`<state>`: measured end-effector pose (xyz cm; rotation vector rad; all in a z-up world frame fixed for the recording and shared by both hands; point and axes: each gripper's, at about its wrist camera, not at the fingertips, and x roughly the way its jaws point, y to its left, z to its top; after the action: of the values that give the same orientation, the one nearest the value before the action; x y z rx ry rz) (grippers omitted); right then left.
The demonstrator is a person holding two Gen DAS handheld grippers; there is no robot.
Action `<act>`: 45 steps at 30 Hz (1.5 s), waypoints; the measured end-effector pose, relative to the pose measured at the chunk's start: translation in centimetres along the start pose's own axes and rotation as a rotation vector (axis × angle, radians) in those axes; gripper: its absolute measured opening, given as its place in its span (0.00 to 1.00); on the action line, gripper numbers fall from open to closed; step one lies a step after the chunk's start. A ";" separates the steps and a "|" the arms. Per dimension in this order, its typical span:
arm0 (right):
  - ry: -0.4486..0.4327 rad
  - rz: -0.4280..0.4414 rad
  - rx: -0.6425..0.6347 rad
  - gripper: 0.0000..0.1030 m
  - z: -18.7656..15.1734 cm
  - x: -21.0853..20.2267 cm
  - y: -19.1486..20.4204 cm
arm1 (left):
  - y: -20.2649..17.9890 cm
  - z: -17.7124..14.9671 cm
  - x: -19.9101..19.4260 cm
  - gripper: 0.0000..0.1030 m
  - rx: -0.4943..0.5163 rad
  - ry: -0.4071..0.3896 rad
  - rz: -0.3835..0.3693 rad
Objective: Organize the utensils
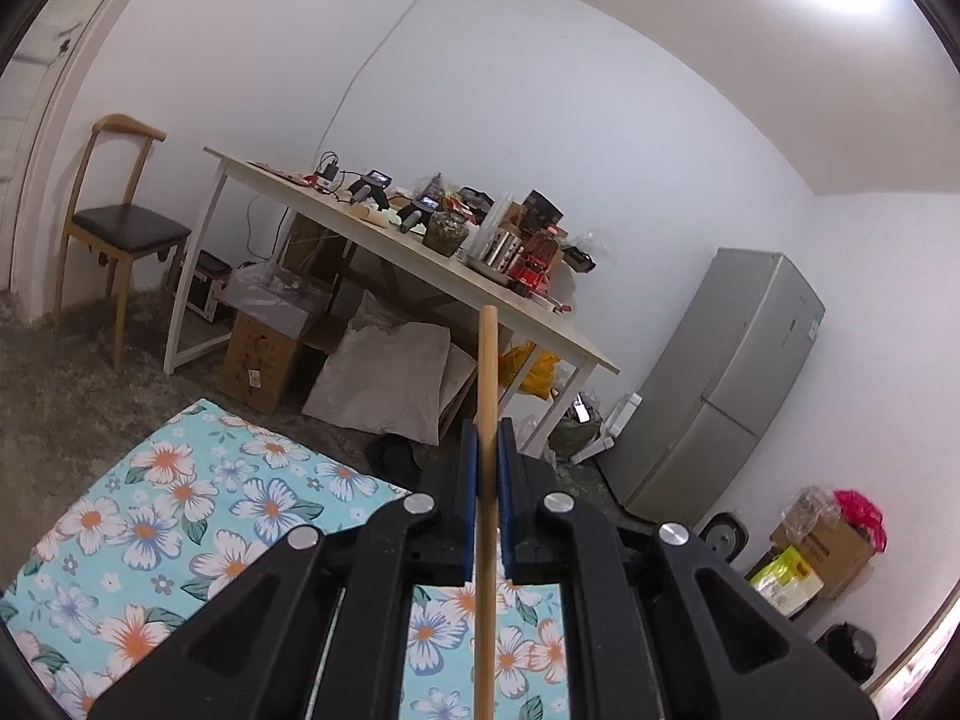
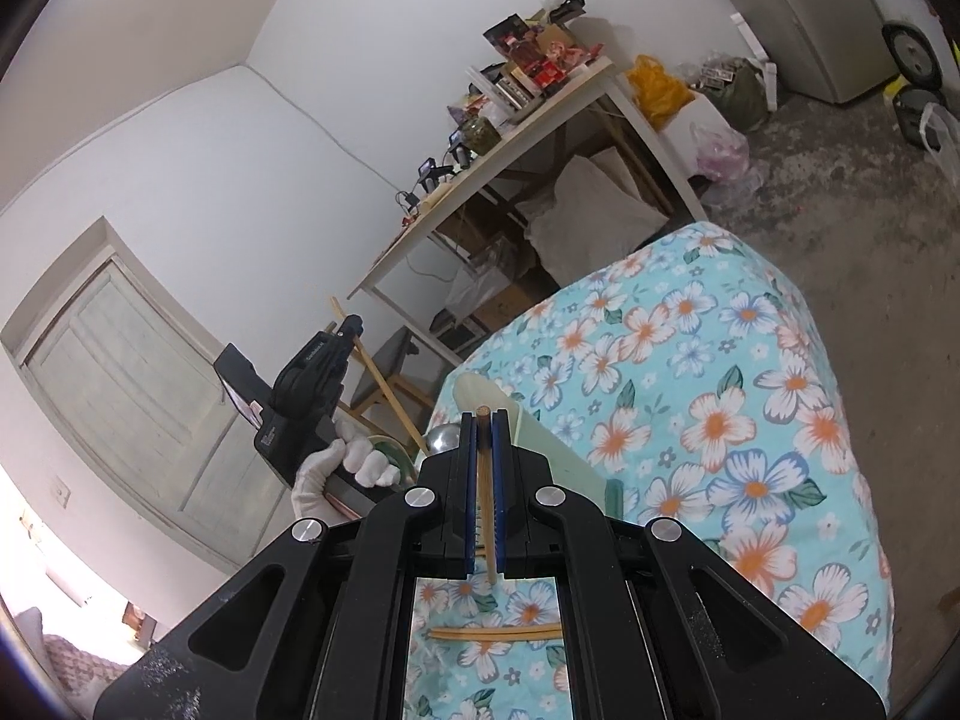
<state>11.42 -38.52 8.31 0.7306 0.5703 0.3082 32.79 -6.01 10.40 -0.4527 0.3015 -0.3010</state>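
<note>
My left gripper (image 1: 487, 456) is shut on a wooden chopstick (image 1: 487, 372) that sticks up past the jaws, above the floral tablecloth (image 1: 180, 510). My right gripper (image 2: 483, 441) is shut on another wooden chopstick (image 2: 486, 498), held nearly along its fingers. In the right wrist view the left gripper (image 2: 348, 327) is raised at the left in a white-gloved hand, with its chopstick (image 2: 384, 384) slanting down. A pair of chopsticks (image 2: 498, 632) lies on the cloth below the right gripper. A pale green tray (image 2: 540, 432), a metal spoon bowl (image 2: 443, 438) and a green dish (image 2: 396, 456) sit behind the jaws.
A cluttered white table (image 1: 558, 336) stands behind, with boxes and bags under it. A wooden chair (image 1: 120, 228) is at the left and a grey fridge (image 1: 720, 384) at the right. The floral table's edge (image 2: 840, 420) drops to bare floor.
</note>
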 end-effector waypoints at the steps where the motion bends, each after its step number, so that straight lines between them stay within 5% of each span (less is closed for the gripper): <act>1: 0.000 0.000 0.001 0.03 0.0 0.0 0.0 | -0.1 0.0 -0.1 0.05 0.009 0.002 0.001; 7: -0.008 0.003 -0.008 0.03 -0.1 -0.2 0.3 | -0.8 -0.3 -0.7 0.17 0.074 0.026 0.014; 14: -0.038 0.011 -0.057 0.03 0.0 -1.6 2.0 | 1.0 0.1 -2.8 0.29 0.024 0.046 0.039; 29: -0.117 0.107 -0.412 0.03 5.2 -1.1 14.3 | 5.0 -1.5 -14.7 0.55 0.120 0.102 0.006; 38: -0.069 -0.022 -0.628 0.03 3.9 5.1 18.4 | 9.0 -6.7 -19.4 0.56 0.189 0.207 0.068; 45: -0.071 -0.126 -0.758 0.03 1.1 6.8 19.4 | 11.3 -7.3 -20.8 0.56 0.159 0.204 0.086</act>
<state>16.26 -22.27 20.00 -0.0261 0.3846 0.3478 13.69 8.18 3.33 -0.2512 0.4913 -0.2851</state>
